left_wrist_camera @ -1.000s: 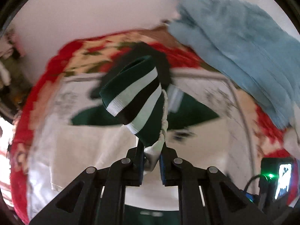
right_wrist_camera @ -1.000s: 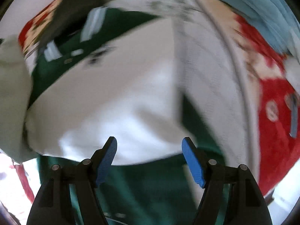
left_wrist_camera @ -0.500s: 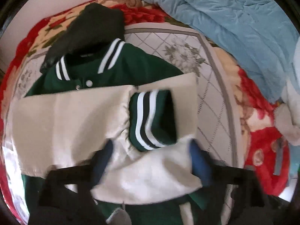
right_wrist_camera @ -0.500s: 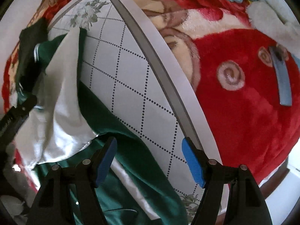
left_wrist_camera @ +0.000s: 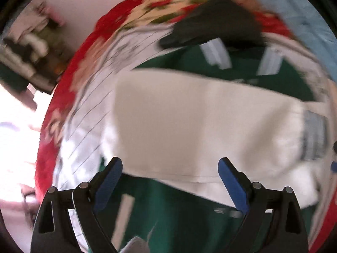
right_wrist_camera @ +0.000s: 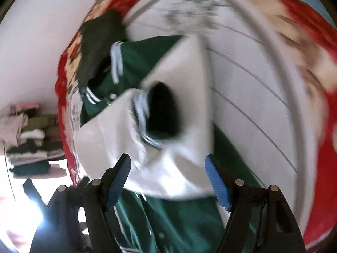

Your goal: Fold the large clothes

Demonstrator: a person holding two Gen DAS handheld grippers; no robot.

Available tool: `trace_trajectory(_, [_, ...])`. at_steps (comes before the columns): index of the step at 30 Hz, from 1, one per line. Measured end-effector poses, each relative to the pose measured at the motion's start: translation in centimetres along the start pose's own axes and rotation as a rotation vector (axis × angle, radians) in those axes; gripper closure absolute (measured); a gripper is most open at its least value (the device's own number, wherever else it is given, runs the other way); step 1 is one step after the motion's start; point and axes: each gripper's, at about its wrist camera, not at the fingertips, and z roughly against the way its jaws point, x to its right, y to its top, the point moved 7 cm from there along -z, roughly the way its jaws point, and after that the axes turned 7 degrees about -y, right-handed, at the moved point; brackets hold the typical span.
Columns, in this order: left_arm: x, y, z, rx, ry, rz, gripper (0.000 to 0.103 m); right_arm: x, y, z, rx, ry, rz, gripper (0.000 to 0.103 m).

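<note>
Left wrist: left tool point(left_wrist_camera: 170, 181) just spread, empty, over jacket point(left_wrist_camera: 189, 122) sleeve
Right wrist: right tool point(right_wrist_camera: 168, 178) released, above jacket point(right_wrist_camera: 174, 147)

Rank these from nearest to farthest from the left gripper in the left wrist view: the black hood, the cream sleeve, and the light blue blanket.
From the left gripper, which is open:
1. Cream sleeve, just beyond the fingertips, folded across the green jacket.
2. Black hood, at the jacket's far end, upper middle.
3. Light blue blanket, past the hood, upper right edge.
</note>
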Motion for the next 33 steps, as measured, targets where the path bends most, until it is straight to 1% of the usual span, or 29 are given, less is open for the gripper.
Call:
trace_trajectory(2, [-2.2,0.1,-1.0,-0.005,0.04,0.04,0.01,-2.1,1.7,-3.4,-0.019,-0.028,0.041,0.029])
trace_trajectory(3, [-3.2,0.3,-1.3,-0.004,0.053,0.059,0.01,-2.3,2.0,-4.5,-0.033,-0.044,0.048,0.029])
trace_trajectory(4, [-3.7,0.4,-1.5,-0.002,0.06,0.065,0.01,-2.7,2.5,-6.6,-0.065,-0.068,0.063,0.031])
trace_trajectory(5, [-4.3,0.6,-1.7,-0.003,0.066,0.075,0.01,-3.0,2.8,-7.7,-0.082,-0.065,0.063,0.056])
trace_trajectory(6, [-4.4,0.9,-1.8,-0.002,0.067,0.08,0.01,-3.1,3.0,-8.3,-0.086,-0.085,0.064,0.077])
trace_trajectory(7, [-4.7,1.2,-1.9,0.001,0.066,0.088,0.01,-3.2,3.1,-8.3,-0.084,-0.108,0.068,0.095])
trace_trajectory(8, [-4.8,1.4,-1.8,0.005,0.062,0.093,0.01,-3.2,3.0,-7.9,-0.075,-0.117,0.069,0.096])
trace_trajectory(11, [-5.1,2.0,-1.9,0.013,0.054,0.087,0.01,-1.8,3.2,-5.2,-0.002,-0.172,0.04,0.096])
trace_trajectory(12, [-5.2,2.2,-2.0,0.014,0.054,0.081,0.01,-0.8,3.2,-4.6,0.005,-0.184,0.02,0.096])
trace_trajectory(13, [-5.1,2.3,-2.3,0.012,0.058,0.068,0.01,0.1,3.1,-4.7,-0.013,-0.202,0.021,0.095])
trace_trajectory(14, [-5.2,2.4,-2.7,0.007,0.062,0.061,0.01,0.6,3.0,-5.4,-0.049,-0.205,0.033,0.091])
trace_trajectory(15, [-5.1,2.5,-3.2,-0.007,0.058,0.052,0.01,1.1,2.6,-6.1,-0.097,-0.19,0.026,0.087])
trace_trajectory(16, [-5.0,2.6,-3.4,-0.02,0.051,0.045,0.01,1.1,2.2,-6.5,-0.139,-0.154,0.009,0.081])
trace_trajectory(17, [-4.9,2.7,-3.5,-0.027,0.05,0.038,0.01,1.0,2.2,-6.6,-0.161,-0.138,0.002,0.072])
trace_trajectory(18, [-4.7,3.1,-3.3,-0.031,0.051,0.027,0.01,0.9,2.1,-6.2,-0.172,-0.138,0.002,0.068])
trace_trajectory(19, [-4.3,3.7,-2.9,-0.027,0.046,0.016,0.01,0.6,2.3,-5.1,-0.153,-0.156,0.01,0.063])
trace_trajectory(21, [-3.5,5.1,-2.0,-0.006,0.039,-0.002,0.01,-0.2,2.8,-2.8,-0.103,-0.182,0.008,0.062])
trace_trajectory(22, [-2.9,6.4,-1.6,0.015,0.039,-0.017,0.01,-1.2,3.3,-1.4,-0.076,-0.172,-0.002,0.059])
trace_trajectory(23, [-2.3,7.9,-1.5,0.038,0.042,-0.033,0.01,-1.7,3.7,-0.8,-0.065,-0.16,-0.007,0.056])
trace_trajectory(25, [-1.1,10.2,-2.2,0.056,0.056,-0.061,0.01,-4.4,5.0,-0.2,-0.049,-0.125,-0.003,0.054])
trace_trajectory(26, [-0.3,11.8,-3.2,0.065,0.074,-0.079,0.01,-6.2,5.9,-0.7,-0.052,-0.097,0.007,0.052])
trace_trajectory(28, [0.4,13.8,-5.4,0.072,0.113,-0.104,0.01,-9.5,7.9,-2.9,-0.071,-0.068,0.021,0.049])
trace_trajectory(29, [0.8,14.6,-6.6,0.071,0.135,-0.121,0.01,-10.6,9.2,-4.3,-0.085,-0.063,0.016,0.049])
trace_trajectory(30, [1.1,15.4,-8.1,0.07,0.17,-0.143,0.01,-12.3,10.1,-6.8,-0.113,-0.057,0.017,0.049])
trace_trajectory(31, [1.4,16.0,-9.8,0.062,0.203,-0.166,0.01,-13.3,10.7,-8.3,-0.132,-0.06,0.019,0.049])
trace_trajectory(33, [1.7,16.4,-12.6,0.029,0.218,-0.196,0.01,-15.1,11.6,-11.8,-0.162,-0.075,0.026,0.046])
